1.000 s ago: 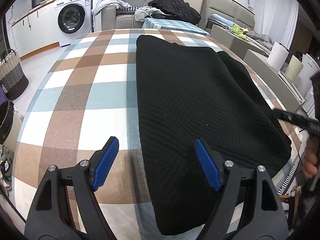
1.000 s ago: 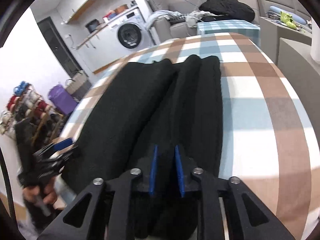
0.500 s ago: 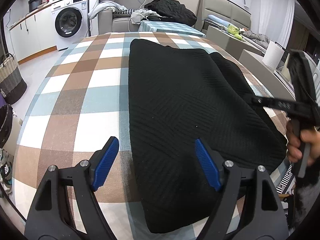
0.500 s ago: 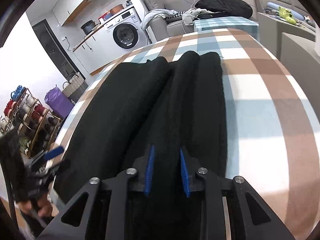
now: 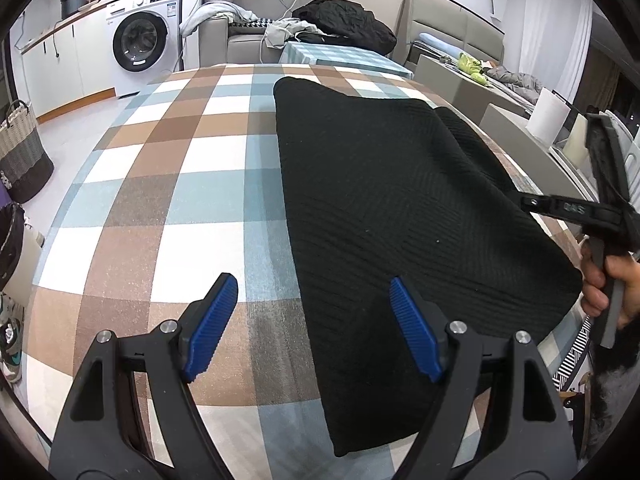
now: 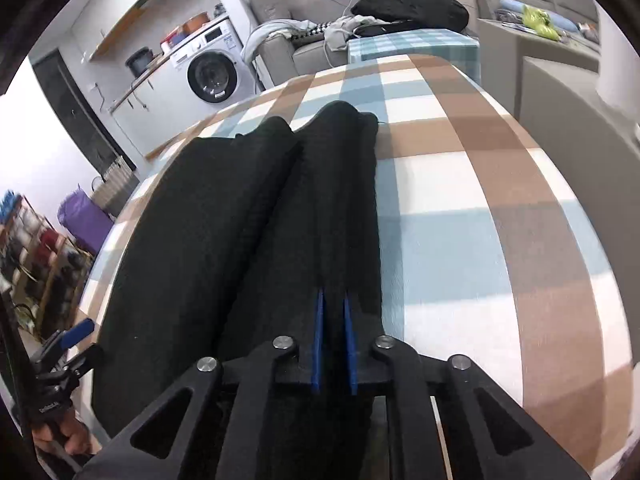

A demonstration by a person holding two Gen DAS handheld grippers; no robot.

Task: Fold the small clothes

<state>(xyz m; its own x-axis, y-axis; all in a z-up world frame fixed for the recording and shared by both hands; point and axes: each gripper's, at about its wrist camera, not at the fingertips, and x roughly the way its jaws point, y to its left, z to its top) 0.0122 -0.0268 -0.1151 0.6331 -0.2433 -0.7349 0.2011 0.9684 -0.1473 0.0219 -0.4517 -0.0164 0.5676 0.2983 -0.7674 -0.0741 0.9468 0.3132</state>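
Observation:
A black knit garment (image 5: 400, 208) lies folded lengthwise on the checked tablecloth (image 5: 168, 184). My left gripper (image 5: 312, 320) is open and empty, held above the garment's near left edge, with one blue pad over the cloth and one over the garment. My right gripper (image 6: 334, 320) is shut on a raised fold of the garment (image 6: 256, 240) along its right side. The right gripper also shows in the left wrist view (image 5: 580, 208) at the garment's far right edge. The left gripper shows at the lower left of the right wrist view (image 6: 68, 344).
A washing machine (image 5: 144, 40) and a woven basket (image 5: 20, 152) stand to the left. A sofa with piled clothes (image 5: 340, 24) is behind the table. A grey bench (image 5: 520, 128) and a paper roll (image 5: 552, 116) are to the right.
The right gripper has risen with the fold and its pads have drawn closer together. The left gripper has stayed open and shifted slightly along the near edge.

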